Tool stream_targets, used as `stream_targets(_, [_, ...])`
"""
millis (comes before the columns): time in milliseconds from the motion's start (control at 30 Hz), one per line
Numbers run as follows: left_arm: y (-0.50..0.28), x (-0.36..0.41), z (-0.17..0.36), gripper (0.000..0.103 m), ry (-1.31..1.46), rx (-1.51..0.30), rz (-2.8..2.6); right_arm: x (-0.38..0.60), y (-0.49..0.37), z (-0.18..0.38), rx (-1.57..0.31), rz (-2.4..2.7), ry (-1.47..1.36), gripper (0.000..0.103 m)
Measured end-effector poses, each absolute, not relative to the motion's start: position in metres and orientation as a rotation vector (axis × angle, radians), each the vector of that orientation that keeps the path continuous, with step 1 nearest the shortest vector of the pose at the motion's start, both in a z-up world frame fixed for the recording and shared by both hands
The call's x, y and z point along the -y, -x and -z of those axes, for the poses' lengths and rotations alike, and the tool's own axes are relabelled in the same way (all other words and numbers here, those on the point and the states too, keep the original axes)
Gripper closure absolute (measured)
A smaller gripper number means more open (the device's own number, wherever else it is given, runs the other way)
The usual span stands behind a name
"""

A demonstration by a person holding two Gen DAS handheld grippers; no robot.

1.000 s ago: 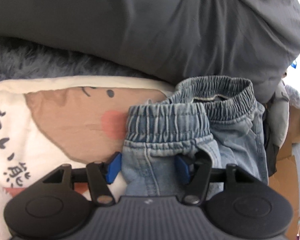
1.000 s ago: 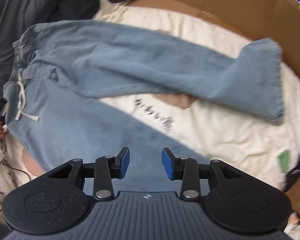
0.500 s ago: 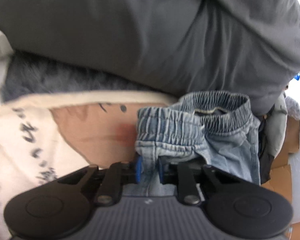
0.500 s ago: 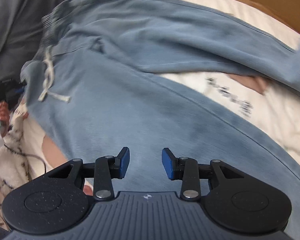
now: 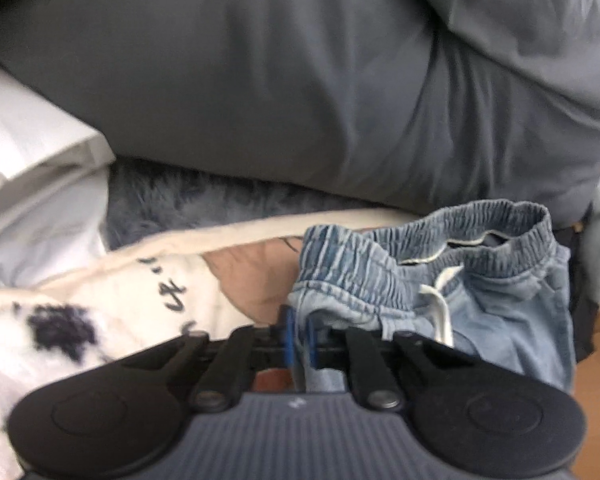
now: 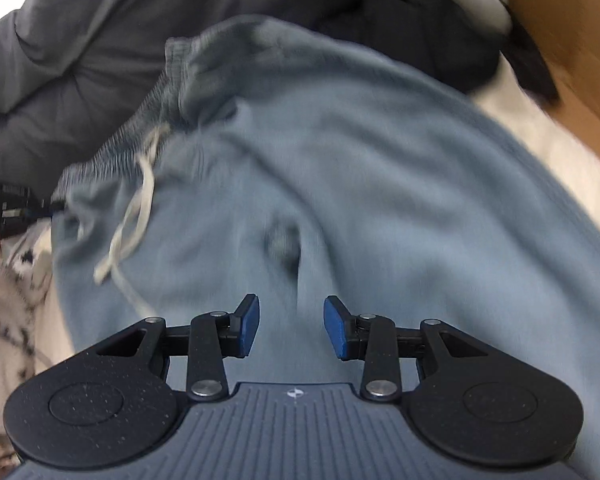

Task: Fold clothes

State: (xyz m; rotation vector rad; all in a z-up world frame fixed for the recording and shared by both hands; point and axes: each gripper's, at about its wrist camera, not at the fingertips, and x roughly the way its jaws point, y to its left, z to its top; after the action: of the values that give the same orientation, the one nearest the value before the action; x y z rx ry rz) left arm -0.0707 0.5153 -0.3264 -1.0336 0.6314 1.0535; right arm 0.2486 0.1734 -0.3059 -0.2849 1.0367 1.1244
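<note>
Light blue denim trousers [image 5: 500,312] with elastic waistband: in the left wrist view they sit lower right of centre, waistband bunched and standing up, white drawstring [image 5: 440,304] hanging down the front. In the right wrist view the same trousers [image 6: 340,184] fill most of the frame, waistband toward the upper left, drawstring [image 6: 136,220] trailing down the left side; image is motion-blurred.

Left gripper [image 5: 299,340]: blue pads pressed together, pinching a fold of denim just below the waistband. Also visible at the left edge of the right wrist view, at the waistband corner.

Right gripper [image 6: 291,328]: pads spread apart, nothing between them, denim beneath; contact with the cloth cannot be judged.

Under the trousers: cream blanket [image 5: 132,300] with dark printed characters and a tan patch. Behind, across the top: grey duvet [image 5: 300,80]. Fuzzy blue-grey fabric [image 5: 204,208] between the two. Brown cardboard [image 6: 572,40] upper right in the right wrist view.
</note>
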Motion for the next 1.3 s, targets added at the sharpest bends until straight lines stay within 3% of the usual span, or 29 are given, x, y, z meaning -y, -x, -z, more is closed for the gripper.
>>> stream_targets(133, [0.066,-0.513,0.324,0.097,1.044,-0.641,-1.074,-0.205,-0.275,0.301,-0.968,-1.171,0.283,0.060])
stream_targets(367, [0.059,-0.516,0.340,0.092,1.082,-0.662,-1.082,-0.247,-0.301,0.290,-0.847,-1.247,0.366,0.049])
stream_targets(500, [0.059,-0.518,0.354,0.082,1.101,-0.666,-1.078,-0.261,-0.323,0.285,-0.783,-1.228,0.410,0.049])
stream_targets(633, [0.063,-0.515,0.370,0.064,1.133,-0.630,-1.084,-0.265,-0.349,0.283,-0.761,-1.170,0.448,0.046])
stream_targets(800, [0.063,-0.512,0.375,0.060,1.115,-0.602,-1.070,-0.256,-0.366,0.286,-0.804,-1.092,0.452,0.046])
stream_targets(967, [0.065,-0.514,0.373,0.062,1.128,-0.600,-1.041,-0.244,-0.319,0.283,-0.875,-1.166,0.453,0.046])
stream_targets(1033, [0.066,-0.515,0.371,0.085,1.128,-0.601,-1.026,-0.240,-0.289,0.281,-0.906,-1.215,0.455,0.046])
stream_targets(1300, [0.083,-0.516,0.357,0.096,1.190,-0.513,-0.977,-0.244,-0.165,0.272,-0.992,-1.403,0.473,0.047])
